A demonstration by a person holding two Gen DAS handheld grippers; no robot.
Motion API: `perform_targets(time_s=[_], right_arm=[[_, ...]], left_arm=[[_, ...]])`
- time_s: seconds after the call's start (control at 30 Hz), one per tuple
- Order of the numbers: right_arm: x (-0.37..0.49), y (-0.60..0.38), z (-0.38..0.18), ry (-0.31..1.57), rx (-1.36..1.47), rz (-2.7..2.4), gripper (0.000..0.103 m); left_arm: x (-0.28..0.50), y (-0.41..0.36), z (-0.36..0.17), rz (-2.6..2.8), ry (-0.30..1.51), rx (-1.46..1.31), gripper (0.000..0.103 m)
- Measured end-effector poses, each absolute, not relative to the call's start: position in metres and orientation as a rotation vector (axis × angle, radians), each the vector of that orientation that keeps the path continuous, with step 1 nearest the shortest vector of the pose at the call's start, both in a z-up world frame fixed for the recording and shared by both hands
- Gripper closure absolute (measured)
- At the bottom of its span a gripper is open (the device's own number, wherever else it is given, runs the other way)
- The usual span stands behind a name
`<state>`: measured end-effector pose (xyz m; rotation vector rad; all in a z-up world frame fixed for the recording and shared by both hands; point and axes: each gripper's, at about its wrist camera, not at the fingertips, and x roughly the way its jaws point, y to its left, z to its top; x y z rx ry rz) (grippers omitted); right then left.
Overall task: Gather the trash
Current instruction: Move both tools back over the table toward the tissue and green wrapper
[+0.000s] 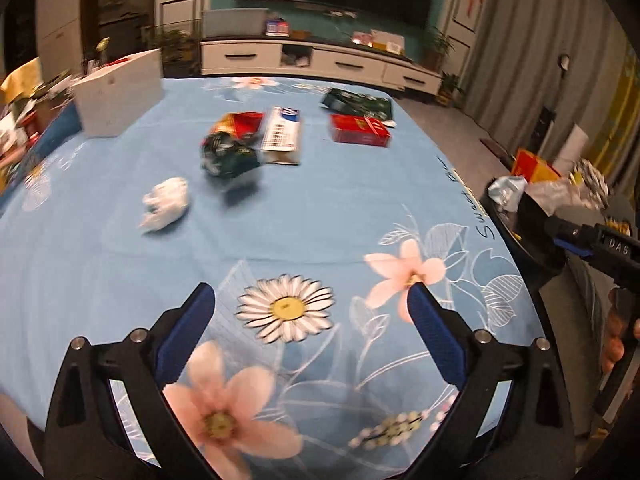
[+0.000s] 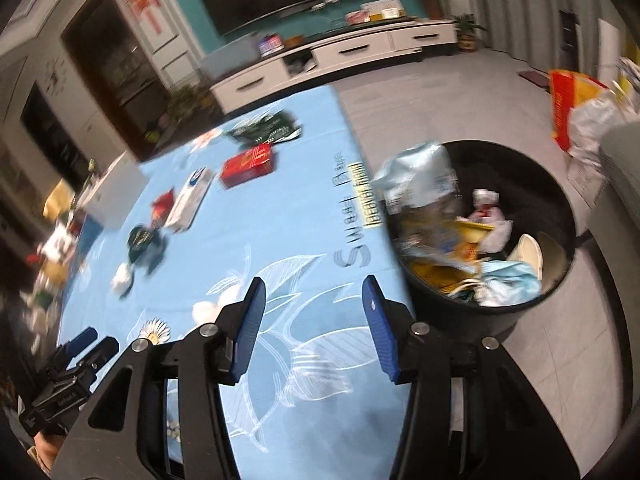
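1. Left wrist view: motion blur smears much of the picture, so the print on the wrappers cannot be read. The left gripper [image 1: 310, 300] hangs over the desk [image 1: 320, 216], tilted down toward its blue flowered cloth; its fingers [image 1: 434, 334] stand wide apart with nothing between them. Further along the cloth lie a crumpled white paper [image 1: 166, 204], a dark green wrapper [image 1: 230, 154], a red and yellow wrapper [image 1: 240, 122] touching it, a white carton [image 1: 282, 132] just beside those, a red box [image 1: 359, 129] and a dark green packet [image 1: 358, 101] behind it. A white box [image 1: 118, 94] stands near the far left corner. At the right edge the bin [image 1: 532, 216] is cut off, only part of its black rim and some trash on top showing. The right gripper [image 1: 560, 236] is seen there from the side, so its fingers cannot be judged in this view; a hand [image 1: 614, 342] below it is partly hidden.

2. Right wrist view: also blurred, mostly at the left and around the bin. The right gripper [image 2: 314, 294] points down over the desk's [image 2: 280, 220] near right edge, its fingers [image 2: 380, 334] moderately apart and empty. The black bin [image 2: 556, 280] stands on the floor [image 2: 460, 100] just beside the desk, filled with mixed paper and packaging too jumbled to sort out. The red box [image 2: 249, 166], white carton [image 2: 191, 197], green wrapper [image 2: 142, 240] and white paper [image 2: 122, 278] lie on the cloth, well away from the bin. The left gripper [image 2: 94, 340] shows at the lower left, half cut off.
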<state>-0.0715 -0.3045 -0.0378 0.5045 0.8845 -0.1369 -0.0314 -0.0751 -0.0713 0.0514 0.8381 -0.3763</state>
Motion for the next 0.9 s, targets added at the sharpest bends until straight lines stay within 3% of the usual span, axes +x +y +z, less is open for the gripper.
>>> perform_targets(time_s=[0.3,0.43,0.9], right_arm=[[-0.046,-0.243,-0.027,0.92,0.399,-0.038,0.041],[-0.037,-0.226,-0.025,0.923,0.391,-0.015,0.019],[-0.004,-0.185,-0.037,1.003,0.342,0.047,0.017]], left_arm=[[-0.029,-0.034,-0.068,-0.333,0.811,-0.024,0.003],[-0.025,-0.021,-0.069,-0.335,0.819,-0.065,0.003],[-0.006,0.021,-0.079,-0.25,0.828,-0.141,0.003]])
